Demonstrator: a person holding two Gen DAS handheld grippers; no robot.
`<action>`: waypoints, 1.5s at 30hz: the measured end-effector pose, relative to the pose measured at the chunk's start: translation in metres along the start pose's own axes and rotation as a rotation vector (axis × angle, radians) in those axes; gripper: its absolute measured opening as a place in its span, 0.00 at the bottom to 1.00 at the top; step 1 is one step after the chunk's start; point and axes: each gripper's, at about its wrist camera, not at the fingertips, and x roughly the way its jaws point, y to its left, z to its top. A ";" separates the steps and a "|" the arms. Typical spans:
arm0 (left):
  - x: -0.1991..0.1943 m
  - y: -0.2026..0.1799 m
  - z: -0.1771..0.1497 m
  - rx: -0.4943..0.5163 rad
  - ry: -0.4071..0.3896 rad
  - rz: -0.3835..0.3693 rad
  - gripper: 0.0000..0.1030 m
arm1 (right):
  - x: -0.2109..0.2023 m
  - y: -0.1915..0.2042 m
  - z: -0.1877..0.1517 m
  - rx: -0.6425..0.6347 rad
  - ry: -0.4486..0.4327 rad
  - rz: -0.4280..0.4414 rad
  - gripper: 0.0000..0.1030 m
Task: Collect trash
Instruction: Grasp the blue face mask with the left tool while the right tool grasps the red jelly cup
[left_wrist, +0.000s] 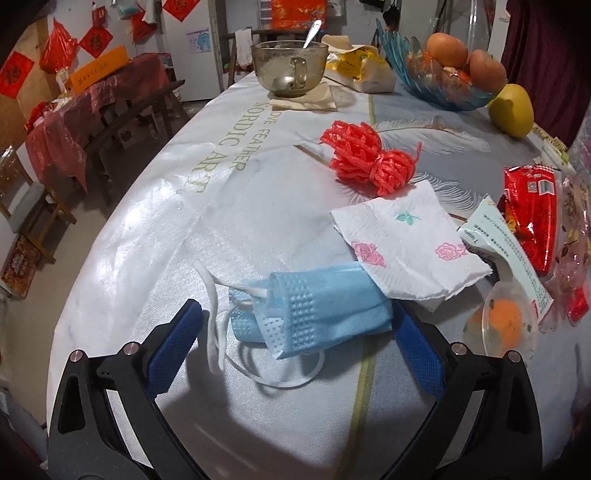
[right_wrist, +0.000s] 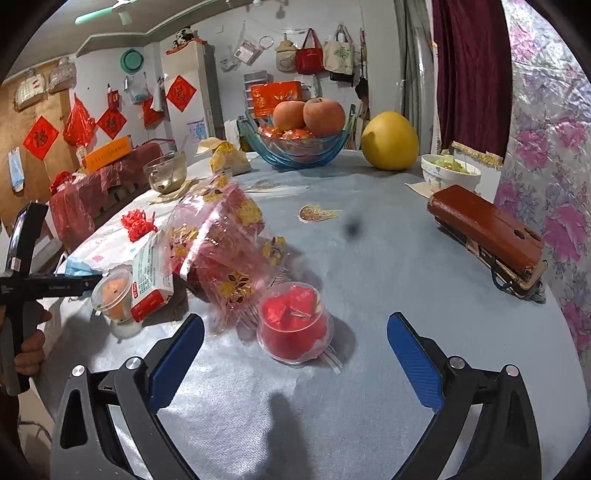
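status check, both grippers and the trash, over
Left gripper open around blue mask. Right gripper open, plastic cup between fingers. Napkin overlaps mask.

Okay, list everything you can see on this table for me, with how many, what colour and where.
Face mask: one, blue, between the left gripper's fingers.
Paper towel: one, white with pink roses, overlapping the mask.
Net bundle: one, red, mid-table.
Glass mug: one, clear, spoon inside, far end.
Fruit bowl: one, blue glass, far end.
Pomelo: one, yellow, beside the bowl.
Plastic cup: one, clear with red wrappers, before the right gripper.
Wooden box: one, brown, right edge.
Left gripper: open.
Right gripper: open.
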 end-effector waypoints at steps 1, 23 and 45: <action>0.000 0.001 0.000 -0.004 0.000 0.003 0.94 | 0.001 0.001 0.000 -0.005 0.006 -0.001 0.95; -0.017 0.018 -0.003 -0.090 -0.091 -0.081 0.65 | 0.043 -0.005 0.008 0.037 0.189 0.001 0.56; -0.132 0.098 -0.097 -0.240 -0.324 -0.191 0.57 | -0.002 -0.011 0.005 0.084 -0.042 0.011 0.52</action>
